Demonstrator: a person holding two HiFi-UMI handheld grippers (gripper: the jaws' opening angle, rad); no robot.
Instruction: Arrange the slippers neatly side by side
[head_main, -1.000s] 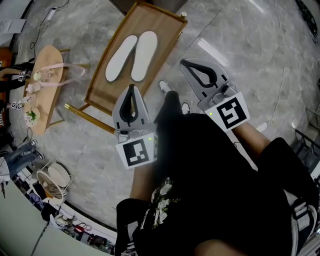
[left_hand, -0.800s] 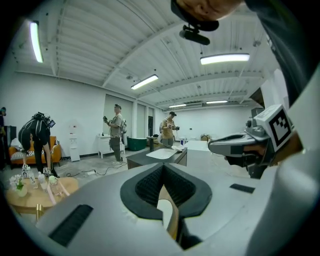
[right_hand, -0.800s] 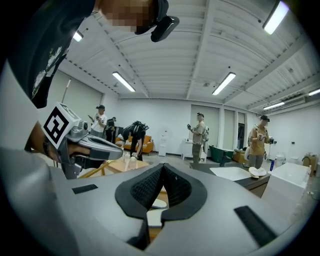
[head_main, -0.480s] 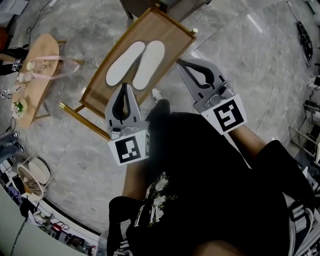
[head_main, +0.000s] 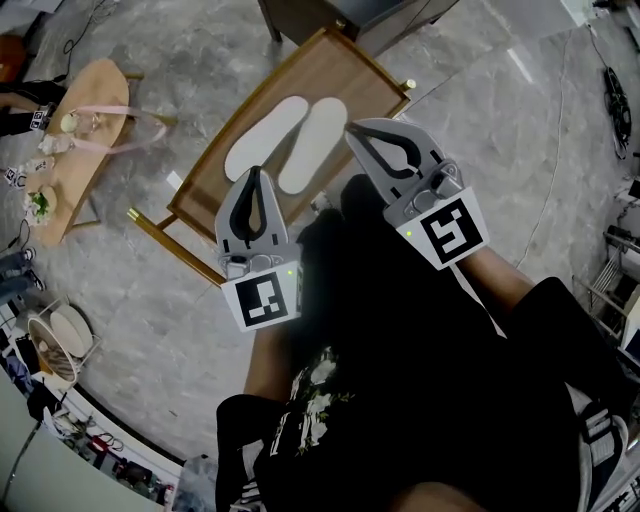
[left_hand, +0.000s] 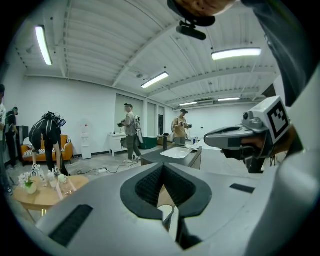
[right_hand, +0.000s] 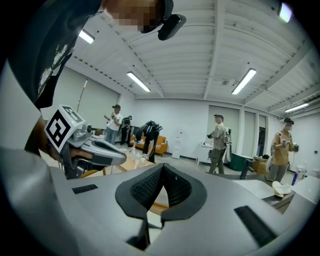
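Observation:
Two white slippers (head_main: 265, 150) (head_main: 312, 143) lie soles up, side by side and nearly parallel, on a low wooden tray table (head_main: 372, 88). My left gripper (head_main: 254, 171) hovers over the table's near edge, its tip just short of the slippers' near ends. My right gripper (head_main: 351, 128) reaches over the table's right side, its tip beside the right slipper. Both are shut with nothing between their jaws. In the left gripper view the jaws (left_hand: 162, 166) meet, and the right gripper (left_hand: 240, 140) shows at right. The right gripper view shows shut jaws (right_hand: 162, 165) and the left gripper (right_hand: 85, 147).
A small round wooden table (head_main: 75, 140) with little vases and a pink strap stands on the marble floor at left. Dark furniture (head_main: 330, 15) sits beyond the tray table. Shelves with dishes (head_main: 55, 335) are at lower left. Several people (left_hand: 130, 131) stand across the room.
Both grippers have moved in over the tray table toward the slippers, still shut. The slippers lie as before, side by side.

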